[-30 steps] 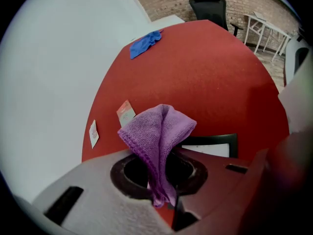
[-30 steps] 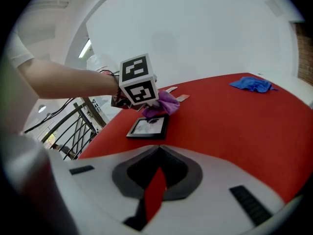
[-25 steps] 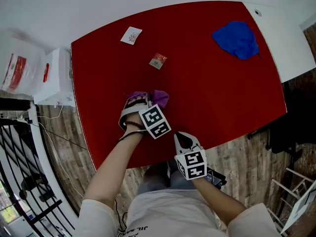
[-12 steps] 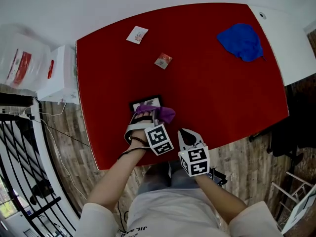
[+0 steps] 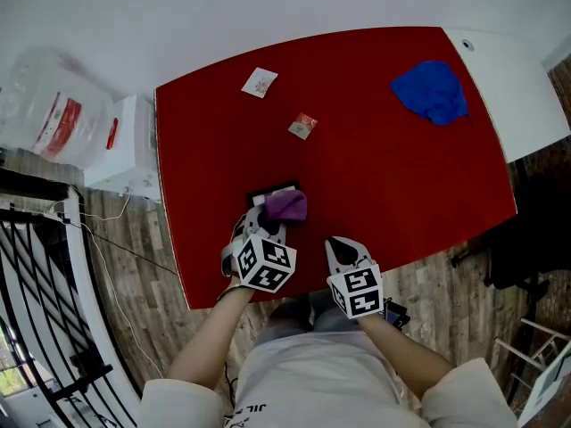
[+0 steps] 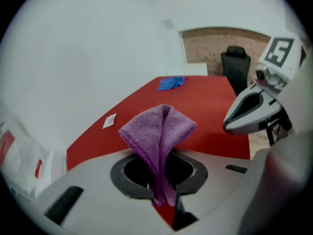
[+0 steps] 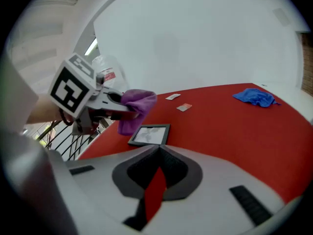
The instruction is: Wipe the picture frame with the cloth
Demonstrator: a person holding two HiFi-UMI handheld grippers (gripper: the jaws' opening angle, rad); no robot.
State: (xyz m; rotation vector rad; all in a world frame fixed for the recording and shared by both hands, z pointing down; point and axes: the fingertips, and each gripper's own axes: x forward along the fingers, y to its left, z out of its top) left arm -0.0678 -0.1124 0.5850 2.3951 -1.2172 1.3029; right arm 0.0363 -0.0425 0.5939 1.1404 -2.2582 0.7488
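Left gripper: fingers clamped on a purple cloth. The cloth is pinched at a fold, and its bunched bulk stands out past the fingertips.
Right gripper: fingers together, nothing between them. It is held to the right of the left gripper, apart from it, over the table's near edge.
Picture frame: dark-edged and lying flat on the red table. It sits just ahead of the left fingertips, and ahead and slightly left of the right fingertips.
Cloth against frame: in the head view the cloth covers the frame's right part. In the right gripper view it hangs at the frame's left edge. Contact cannot be confirmed.
Blue cloth: crumpled, at the far right corner of the table, well beyond both sets of fingertips.
Small packet: on the table, beyond the frame.
White card: near the table's far edge, beyond the packet.
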